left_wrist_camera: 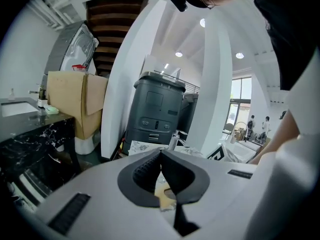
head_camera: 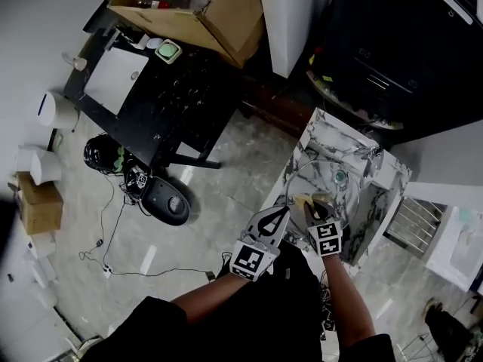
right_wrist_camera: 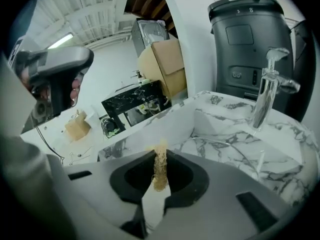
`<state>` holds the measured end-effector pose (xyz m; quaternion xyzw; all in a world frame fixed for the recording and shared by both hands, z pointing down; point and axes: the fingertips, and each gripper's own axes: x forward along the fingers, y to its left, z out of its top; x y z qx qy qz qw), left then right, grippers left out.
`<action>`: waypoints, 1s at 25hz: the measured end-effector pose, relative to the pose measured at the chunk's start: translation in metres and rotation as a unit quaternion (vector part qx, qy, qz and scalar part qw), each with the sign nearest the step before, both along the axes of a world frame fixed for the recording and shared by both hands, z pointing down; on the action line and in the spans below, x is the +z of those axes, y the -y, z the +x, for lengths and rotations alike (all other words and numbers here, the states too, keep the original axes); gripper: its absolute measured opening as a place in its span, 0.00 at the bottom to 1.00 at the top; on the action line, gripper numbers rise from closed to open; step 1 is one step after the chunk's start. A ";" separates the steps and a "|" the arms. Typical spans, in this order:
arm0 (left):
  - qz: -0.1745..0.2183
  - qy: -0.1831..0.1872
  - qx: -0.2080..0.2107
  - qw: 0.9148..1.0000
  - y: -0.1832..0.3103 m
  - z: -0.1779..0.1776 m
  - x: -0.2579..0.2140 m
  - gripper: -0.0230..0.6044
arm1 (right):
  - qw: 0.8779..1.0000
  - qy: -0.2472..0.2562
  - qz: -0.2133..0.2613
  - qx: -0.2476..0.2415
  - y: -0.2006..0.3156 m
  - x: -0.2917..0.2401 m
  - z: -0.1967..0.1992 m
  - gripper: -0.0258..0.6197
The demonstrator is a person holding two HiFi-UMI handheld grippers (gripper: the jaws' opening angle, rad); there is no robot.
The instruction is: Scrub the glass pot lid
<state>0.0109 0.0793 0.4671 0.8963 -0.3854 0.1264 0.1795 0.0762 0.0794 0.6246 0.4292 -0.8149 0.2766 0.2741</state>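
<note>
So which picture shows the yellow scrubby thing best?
The right gripper view: the loofah scrubber stands pinched in the right claw, fibres clear. The head view shows a small tan patch at the glass pot lid; the left gripper view, a sliver.

White-veined marble sink (head_camera: 321, 138); glass pot lid (head_camera: 332, 185) in basin; faucet (head_camera: 374, 151) on rim

Pale marbled floor (head_camera: 234, 164); black table (head_camera: 177, 100) near a cardboard box (head_camera: 226, 17); white pillar (left_wrist_camera: 217, 84); recessed ceiling lights (left_wrist_camera: 239, 55) lit.
</note>
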 end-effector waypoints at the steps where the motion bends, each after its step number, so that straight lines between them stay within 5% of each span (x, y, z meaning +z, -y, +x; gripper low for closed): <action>1: -0.002 0.002 -0.007 1.000 0.001 0.001 0.001 0.06 | 1.000 0.003 -0.004 -0.009 0.001 0.007 -0.001 0.13; 14: -0.026 0.017 -0.073 0.997 0.005 0.003 0.023 0.06 | 0.994 -0.001 -0.043 -0.096 0.006 0.082 -0.011 0.13; 25: -0.010 0.015 -0.100 0.995 0.031 0.011 0.011 0.06 | 0.994 -0.024 -0.048 -0.100 0.021 0.099 -0.006 0.13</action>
